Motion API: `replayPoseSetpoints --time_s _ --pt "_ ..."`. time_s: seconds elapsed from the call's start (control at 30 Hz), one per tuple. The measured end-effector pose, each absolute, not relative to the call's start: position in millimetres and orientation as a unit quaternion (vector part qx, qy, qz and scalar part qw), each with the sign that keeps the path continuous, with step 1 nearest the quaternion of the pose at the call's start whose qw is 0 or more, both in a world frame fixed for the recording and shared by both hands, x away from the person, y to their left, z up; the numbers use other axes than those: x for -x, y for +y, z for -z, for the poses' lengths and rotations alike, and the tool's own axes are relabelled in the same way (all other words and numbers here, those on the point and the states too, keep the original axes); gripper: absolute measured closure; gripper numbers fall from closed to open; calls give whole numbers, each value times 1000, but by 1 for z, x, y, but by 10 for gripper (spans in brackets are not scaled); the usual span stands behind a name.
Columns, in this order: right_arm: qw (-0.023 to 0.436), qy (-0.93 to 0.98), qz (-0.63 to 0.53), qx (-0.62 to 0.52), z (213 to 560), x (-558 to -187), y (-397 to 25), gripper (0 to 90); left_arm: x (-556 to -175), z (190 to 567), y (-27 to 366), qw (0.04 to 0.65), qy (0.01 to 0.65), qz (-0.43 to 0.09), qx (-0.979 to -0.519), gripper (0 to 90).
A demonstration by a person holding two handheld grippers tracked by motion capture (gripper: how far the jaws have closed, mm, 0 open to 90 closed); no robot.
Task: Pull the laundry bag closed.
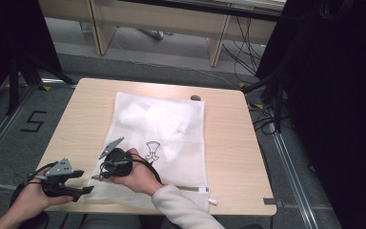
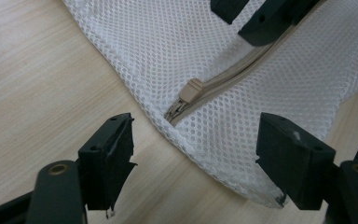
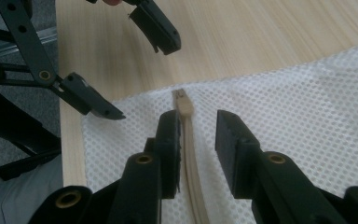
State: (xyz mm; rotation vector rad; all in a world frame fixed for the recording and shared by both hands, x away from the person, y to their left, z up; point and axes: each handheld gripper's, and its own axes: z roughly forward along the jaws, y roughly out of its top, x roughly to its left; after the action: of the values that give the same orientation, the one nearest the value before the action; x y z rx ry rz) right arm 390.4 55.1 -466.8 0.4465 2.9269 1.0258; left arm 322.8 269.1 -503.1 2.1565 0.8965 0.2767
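**Mesh bag on a pale wood table**

The table stands on grey flooring marked "5". At its near left edge the left gripper hovers, jaws spread wide. The white mesh laundry bag lies centrally, bearing a small unreadable black drawing. The right gripper, jaws slightly parted, straddles the beige zipper without pinching it.

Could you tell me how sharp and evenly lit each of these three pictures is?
High view: the mesh bag is washed out, so its weave is lost, and the right side falls into darkness. Left gripper view: even light, the zipper pull crisp, the left hand-held gripper close to the lens and slightly soft. Right gripper view: the pull sharp, the right hand-held gripper blurred.
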Motion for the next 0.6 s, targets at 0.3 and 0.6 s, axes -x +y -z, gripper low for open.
replayPoseSetpoints --time_s 0.3,0.6 --pt "-6 934 -323 -149 478 -390 69 718 -322 505 268 382 357 -100 -847 269" --pt "-14 937 -315 -152 485 -392 79 718 -322 504 268 382 345 -101 -851 269"
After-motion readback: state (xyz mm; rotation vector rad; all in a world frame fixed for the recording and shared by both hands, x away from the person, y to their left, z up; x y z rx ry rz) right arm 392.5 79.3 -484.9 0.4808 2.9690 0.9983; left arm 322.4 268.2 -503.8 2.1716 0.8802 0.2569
